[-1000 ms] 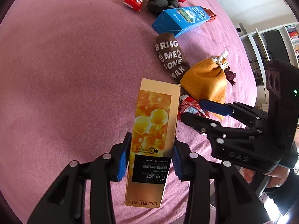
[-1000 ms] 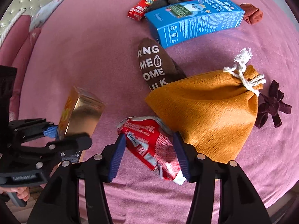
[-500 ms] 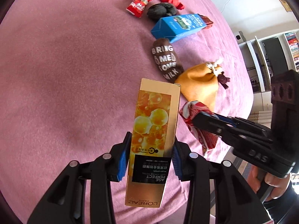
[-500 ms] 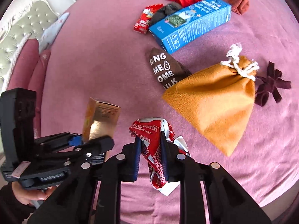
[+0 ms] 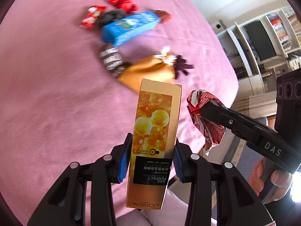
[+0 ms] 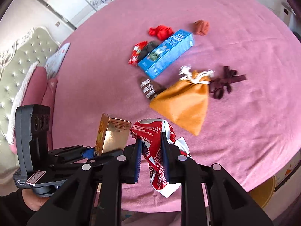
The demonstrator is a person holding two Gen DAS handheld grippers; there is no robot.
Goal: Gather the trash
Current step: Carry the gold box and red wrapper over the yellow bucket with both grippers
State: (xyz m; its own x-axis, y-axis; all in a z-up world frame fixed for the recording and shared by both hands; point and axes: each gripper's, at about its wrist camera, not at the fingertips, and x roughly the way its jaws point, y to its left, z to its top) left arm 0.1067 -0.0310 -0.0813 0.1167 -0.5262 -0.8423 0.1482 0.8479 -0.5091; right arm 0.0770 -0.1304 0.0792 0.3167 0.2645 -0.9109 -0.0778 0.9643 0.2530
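Left wrist: left gripper (image 5: 152,158) clamping gold L'Oreal carton (image 5: 153,131) upright between blue pads, hanging above pink bedspread (image 5: 56,94). Right wrist: right gripper (image 6: 151,160) pinching crumpled red wrapper (image 6: 156,146) narrowly, lifting clear of orange drawstring pouch (image 6: 184,103).

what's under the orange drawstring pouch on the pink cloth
One end of the brown "bring me some milk" sock runs under the orange drawstring pouch; the lettered end sticks out. How far the sock reaches beneath, or whether anything else lies there, is covered by the pouch.
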